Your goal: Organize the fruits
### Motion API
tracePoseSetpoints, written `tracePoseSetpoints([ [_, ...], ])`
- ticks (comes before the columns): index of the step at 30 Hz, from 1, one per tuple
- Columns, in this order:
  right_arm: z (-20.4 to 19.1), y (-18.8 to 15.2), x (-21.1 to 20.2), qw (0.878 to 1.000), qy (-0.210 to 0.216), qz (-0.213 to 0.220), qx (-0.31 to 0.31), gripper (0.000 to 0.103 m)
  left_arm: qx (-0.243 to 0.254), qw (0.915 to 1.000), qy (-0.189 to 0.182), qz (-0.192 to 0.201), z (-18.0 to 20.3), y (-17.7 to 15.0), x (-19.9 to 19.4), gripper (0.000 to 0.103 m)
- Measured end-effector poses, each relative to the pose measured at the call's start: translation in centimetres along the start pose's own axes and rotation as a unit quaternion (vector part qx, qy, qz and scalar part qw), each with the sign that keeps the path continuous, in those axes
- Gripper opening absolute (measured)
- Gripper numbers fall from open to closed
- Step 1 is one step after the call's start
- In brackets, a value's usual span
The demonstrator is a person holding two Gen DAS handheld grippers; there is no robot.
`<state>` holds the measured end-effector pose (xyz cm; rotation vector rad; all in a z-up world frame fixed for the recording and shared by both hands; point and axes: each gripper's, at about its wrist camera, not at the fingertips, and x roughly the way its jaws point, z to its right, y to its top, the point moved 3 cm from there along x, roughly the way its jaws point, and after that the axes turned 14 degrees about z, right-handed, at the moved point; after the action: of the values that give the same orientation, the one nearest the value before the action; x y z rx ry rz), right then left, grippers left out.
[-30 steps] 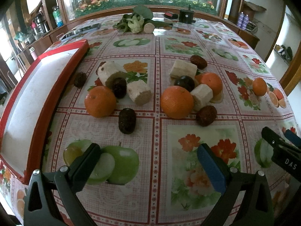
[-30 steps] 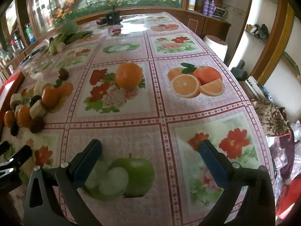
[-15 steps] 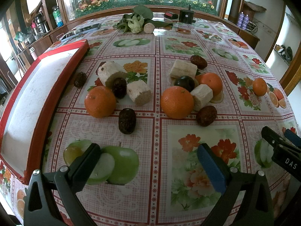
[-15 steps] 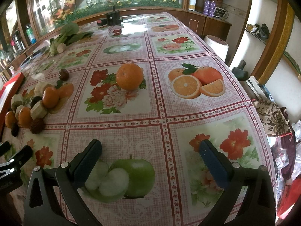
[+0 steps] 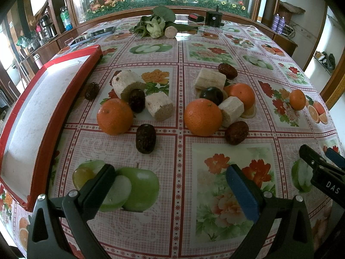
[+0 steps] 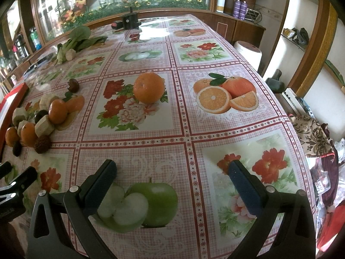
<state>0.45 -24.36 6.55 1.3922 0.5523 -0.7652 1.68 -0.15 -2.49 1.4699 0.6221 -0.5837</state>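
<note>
At nine o'clock a red tray (image 5: 71, 86) is sitting empty. Oranges (image 5: 114, 116), dates and pale chunks are lying at twelve o'clock. Left gripper (image 5: 170, 185) and right gripper (image 6: 172, 179) are hovering wide, holding nothing; straddling one orange squarely seems wisest.

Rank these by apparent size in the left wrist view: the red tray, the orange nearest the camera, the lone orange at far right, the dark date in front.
1. red tray
2. nearest orange
3. Unsure: front date and lone far orange look alike; the orange sits farther off.

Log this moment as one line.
left gripper: open, empty | right gripper: open, empty | oranges on tablecloth | red tray: no fruit
</note>
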Motion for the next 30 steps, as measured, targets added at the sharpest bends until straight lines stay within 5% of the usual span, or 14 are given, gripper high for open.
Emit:
tracePoseSetpoints([
  [21, -0.3, 0.2, 0.3, 1.000, -0.003, -0.008, -0.007, 0.103, 0.029, 0.9993, -0.023, -0.004, -0.2, -0.2, -0.4, 0.103],
  [30, -1.5, 0.7, 0.3, 0.999, 0.014, -0.034, -0.014, 0.103, 0.020, 0.9991, -0.035, 0.013, -3.7, 0.7, -2.3, 0.103],
])
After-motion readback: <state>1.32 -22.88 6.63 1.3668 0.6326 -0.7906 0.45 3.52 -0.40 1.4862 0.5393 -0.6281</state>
